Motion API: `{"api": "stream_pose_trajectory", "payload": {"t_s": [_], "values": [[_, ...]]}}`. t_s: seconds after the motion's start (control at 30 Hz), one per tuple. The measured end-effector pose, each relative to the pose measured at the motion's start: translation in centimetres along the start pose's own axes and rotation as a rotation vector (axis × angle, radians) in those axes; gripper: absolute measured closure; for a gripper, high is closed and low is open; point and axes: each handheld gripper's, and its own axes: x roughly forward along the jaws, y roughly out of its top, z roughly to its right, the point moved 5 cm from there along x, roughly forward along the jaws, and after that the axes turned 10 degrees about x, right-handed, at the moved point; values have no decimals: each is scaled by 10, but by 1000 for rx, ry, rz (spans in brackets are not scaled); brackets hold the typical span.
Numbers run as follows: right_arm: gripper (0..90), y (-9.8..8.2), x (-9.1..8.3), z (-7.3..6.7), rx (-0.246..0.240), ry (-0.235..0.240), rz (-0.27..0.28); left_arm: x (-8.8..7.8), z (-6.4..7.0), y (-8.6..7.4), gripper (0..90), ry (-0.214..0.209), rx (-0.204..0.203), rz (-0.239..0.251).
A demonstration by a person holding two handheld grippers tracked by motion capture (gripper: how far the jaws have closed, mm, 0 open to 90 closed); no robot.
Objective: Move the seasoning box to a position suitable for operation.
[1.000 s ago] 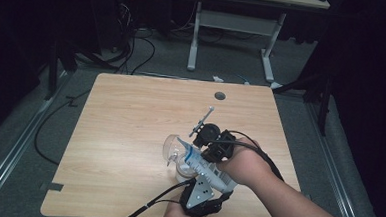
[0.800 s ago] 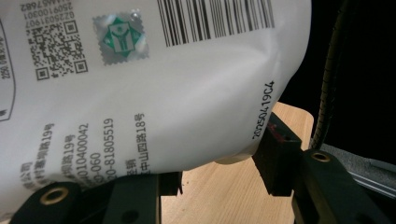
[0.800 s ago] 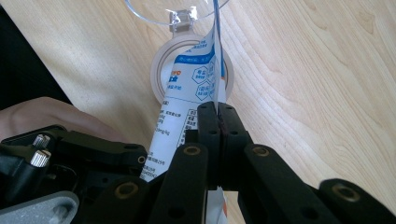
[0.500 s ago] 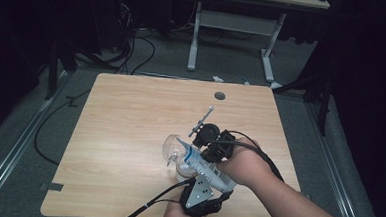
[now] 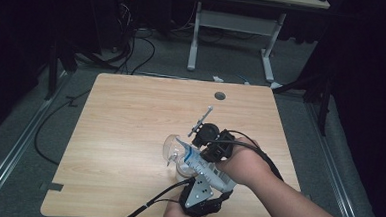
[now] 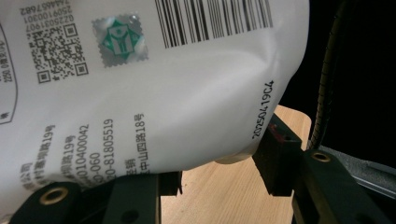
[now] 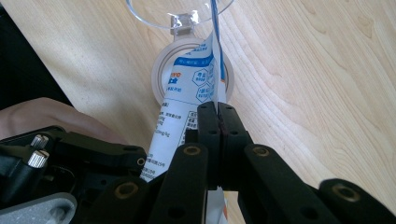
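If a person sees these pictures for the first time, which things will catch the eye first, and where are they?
First comes the white printed pouch, held over a clear glass near the front edge of the wooden table. The left gripper holds the pouch's body from below, with its barcode filling the left gripper view. The right gripper pinches the pouch's thin edge, its jaws shut, above the glass's round mouth.

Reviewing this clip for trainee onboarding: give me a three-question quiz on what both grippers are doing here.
1. True or false: the right gripper is shut on the white pouch's thin edge.
2. What grips the pouch's body? A) left gripper B) a bare hand C) nothing
3. What clear item lies on the wooden table at the pouch's far end?

Key: 1 true; 2 A; 3 a clear plastic cup, lying on its side.
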Motion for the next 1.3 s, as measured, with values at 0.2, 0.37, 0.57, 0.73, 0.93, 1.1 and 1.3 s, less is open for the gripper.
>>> {"api": "stream_pose_trajectory", "payload": {"t_s": [0.2,0.37,0.57,0.73,0.93,1.1,1.3], "values": [[900,0,2,0,-7,-3,-5,1,0,-1,569,-2,-9,1],[900,0,3,0,-7,-4,-7,1,1,0,564,-9,-12,5],[900,1,2,0,-6,-7,-6,1,1,0,564,-7,-12,8],[900,1,2,-1,-7,-6,-8,1,1,0,563,-9,-13,10],[900,2,3,-1,-11,-6,-5,0,0,0,563,-7,-9,13],[900,2,3,-2,-12,-5,-7,0,0,1,563,-7,-12,14],[900,2,2,-2,-14,-9,-9,0,0,1,562,-9,-11,17]]}}
